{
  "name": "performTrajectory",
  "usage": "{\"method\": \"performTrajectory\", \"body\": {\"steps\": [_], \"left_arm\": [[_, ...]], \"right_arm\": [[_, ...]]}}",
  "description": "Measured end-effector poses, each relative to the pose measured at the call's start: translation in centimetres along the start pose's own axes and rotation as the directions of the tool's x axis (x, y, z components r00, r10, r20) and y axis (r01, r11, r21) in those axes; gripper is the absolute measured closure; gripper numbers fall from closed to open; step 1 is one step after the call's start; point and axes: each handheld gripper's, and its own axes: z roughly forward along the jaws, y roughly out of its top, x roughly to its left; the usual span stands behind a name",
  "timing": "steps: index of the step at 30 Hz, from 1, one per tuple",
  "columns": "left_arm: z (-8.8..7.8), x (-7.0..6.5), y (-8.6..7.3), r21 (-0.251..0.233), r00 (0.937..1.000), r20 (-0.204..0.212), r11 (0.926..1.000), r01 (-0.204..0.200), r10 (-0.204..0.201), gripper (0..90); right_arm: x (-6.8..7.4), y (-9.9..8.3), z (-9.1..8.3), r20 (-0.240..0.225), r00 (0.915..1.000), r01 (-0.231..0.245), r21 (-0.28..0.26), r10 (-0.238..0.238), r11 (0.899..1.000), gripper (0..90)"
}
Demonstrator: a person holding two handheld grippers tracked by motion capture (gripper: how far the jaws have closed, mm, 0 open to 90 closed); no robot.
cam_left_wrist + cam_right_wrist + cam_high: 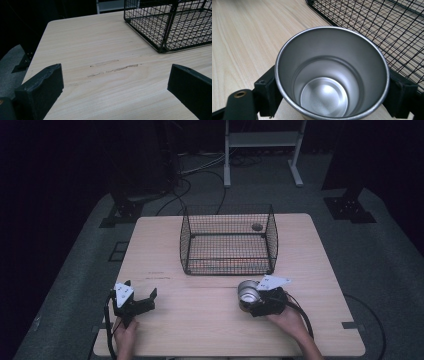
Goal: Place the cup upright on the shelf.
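Right hand-held gripper [252, 301] is clamped on a steel cup [247, 291], jaws pressing opposite sides of the wall just below the rim. The cup sits upright between them, just short of the wire basket [228, 240] ahead of this gripper. Whether its base touches the desk [200, 330] I cannot tell.

Handling, my guess: thin metal, empty, so light and rigid, not fragile, but smooth and tapered, so it could slip down or twist. Side grip across the wall, near the rim, looks right.

Left hand-held gripper [134, 301] is spread wide with nothing between the jaws, well off to the side of the cup.

The right gripper view shows the cup's [331, 75] bare, shiny inside. The high view shows a small round object [257, 226] at the basket's far corner. The left gripper view shows scuff marks [113, 67] on the desk ahead of its jaws.
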Motion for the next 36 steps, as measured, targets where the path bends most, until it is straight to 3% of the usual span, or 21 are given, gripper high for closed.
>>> {"method": "performTrajectory", "body": {"steps": [20,36], "left_arm": [[0.0,0.0,0.0,0.001,1.0,0.0,1.0,-0.001,0.001,0.0],[0.0,0.0,0.0,0.001,1.0,0.001,1.0,0.0,0.0,0.0]], "right_arm": [[-0.3,0.1,-1.3,-0.023,0.9994,-0.028,-0.02,0.027,0.999,18.0],[-0.2,1.8,-3.0,-0.051,0.9987,-0.004,-0.05,0.002,0.999,18.0]]}}
